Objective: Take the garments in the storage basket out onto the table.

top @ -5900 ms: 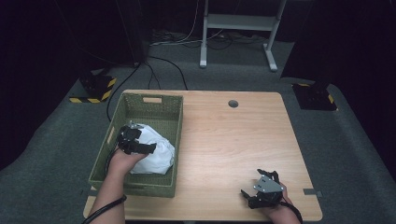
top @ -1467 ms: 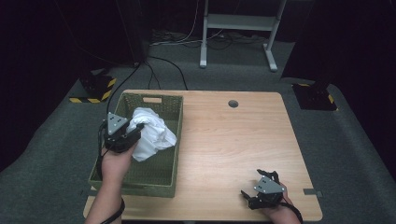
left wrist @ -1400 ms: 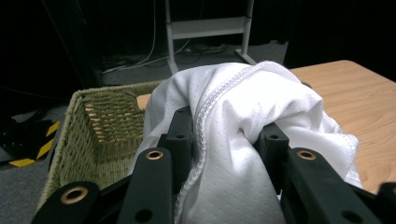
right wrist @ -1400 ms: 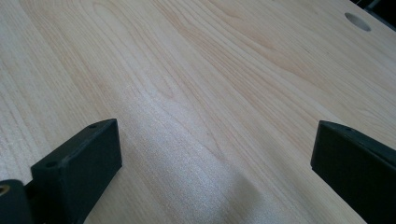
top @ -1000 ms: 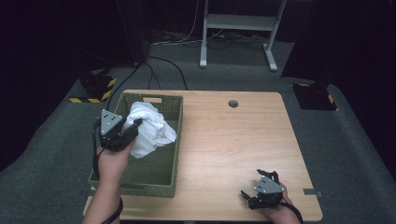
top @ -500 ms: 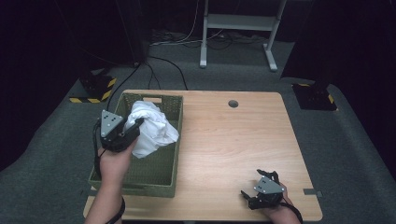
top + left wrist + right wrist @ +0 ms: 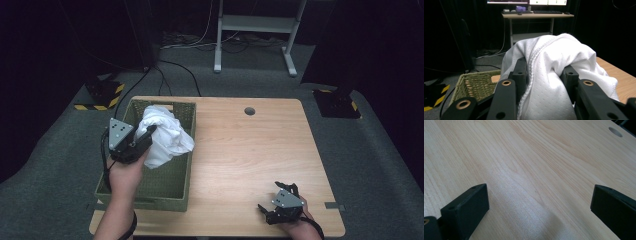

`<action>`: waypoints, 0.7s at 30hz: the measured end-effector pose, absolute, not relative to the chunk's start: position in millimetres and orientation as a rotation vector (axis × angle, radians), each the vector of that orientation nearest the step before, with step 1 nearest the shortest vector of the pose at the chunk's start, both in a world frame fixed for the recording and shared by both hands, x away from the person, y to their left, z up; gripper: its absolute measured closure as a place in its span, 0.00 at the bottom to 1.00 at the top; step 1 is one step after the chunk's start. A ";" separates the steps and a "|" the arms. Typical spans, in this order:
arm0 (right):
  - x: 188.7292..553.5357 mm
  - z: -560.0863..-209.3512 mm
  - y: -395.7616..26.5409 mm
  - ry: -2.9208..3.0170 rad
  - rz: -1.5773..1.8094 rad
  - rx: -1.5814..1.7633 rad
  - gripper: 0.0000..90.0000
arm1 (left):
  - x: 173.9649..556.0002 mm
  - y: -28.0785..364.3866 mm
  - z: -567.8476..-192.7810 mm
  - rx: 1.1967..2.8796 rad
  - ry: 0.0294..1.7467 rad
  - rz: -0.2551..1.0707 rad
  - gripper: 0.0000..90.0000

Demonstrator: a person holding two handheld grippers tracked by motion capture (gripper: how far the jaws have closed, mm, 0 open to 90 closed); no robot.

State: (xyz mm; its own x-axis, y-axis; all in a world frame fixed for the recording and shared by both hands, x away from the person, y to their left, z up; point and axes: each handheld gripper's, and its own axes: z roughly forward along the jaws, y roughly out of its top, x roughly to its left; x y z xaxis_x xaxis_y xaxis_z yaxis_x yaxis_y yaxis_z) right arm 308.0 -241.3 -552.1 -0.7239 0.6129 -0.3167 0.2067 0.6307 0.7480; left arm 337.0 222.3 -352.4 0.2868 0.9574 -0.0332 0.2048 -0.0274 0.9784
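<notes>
Above the green woven basket (image 7: 170, 182) at the table's left side, a white cloth (image 7: 165, 135) hung bunched, lifted clear of the basket floor. Left gripper (image 7: 142, 137) had it: jaws clamped on a thick fold, fabric spilling over both jaws in the left gripper view (image 7: 549, 75). Lower folds of the cloth drooped toward the basket's right wall; whether they brushed the rim could not be told.

Right gripper (image 7: 280, 212) rested near the table's front right corner, well apart from the cloth, jaws wide apart and holding nothing, bare wood between them in the right gripper view.

Table (image 7: 250, 150) otherwise bare, a round hole (image 7: 249, 110) near its far edge.

Judged progress: pick-up done, cloth out of the basket bottom. Left to do, likely: carry it across to the open wood and set it down, perhaps with the right gripper's help.
</notes>
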 end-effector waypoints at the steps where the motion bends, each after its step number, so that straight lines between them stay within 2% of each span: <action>1: 307.9 -552.1 -241.3 2.293 0.955 0.640 0.01 | 336.4 220.4 -349.6 1.480 1.126 0.879 0.72; 21: 307.9 -551.9 -241.8 2.292 0.962 0.643 0.01 | 332.7 201.8 -333.8 1.475 1.068 0.882 0.73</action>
